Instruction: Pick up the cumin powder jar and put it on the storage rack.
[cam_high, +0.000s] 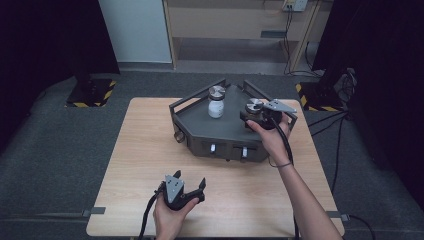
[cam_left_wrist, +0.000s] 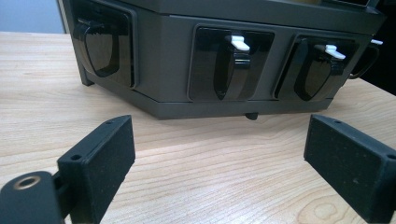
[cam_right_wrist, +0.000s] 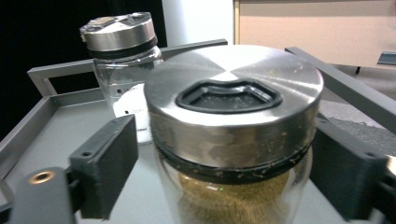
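A dark grey tray with raised rails stands at the far middle of the wooden table. On it are two steel-lidded glass jars. The left jar holds something white. The right jar holds brown grains. My right gripper has its jaws on either side of the brown jar just below the lid; a gap shows at the left pad, so it is open. My left gripper rests near the table's front edge, open and empty, and faces the tray's front.
The tray's front face has dark recessed panels, two of them with small white levers. Bare tabletop lies between the left gripper and the tray. Grey carpet, a shelf unit and cables lie beyond the table.
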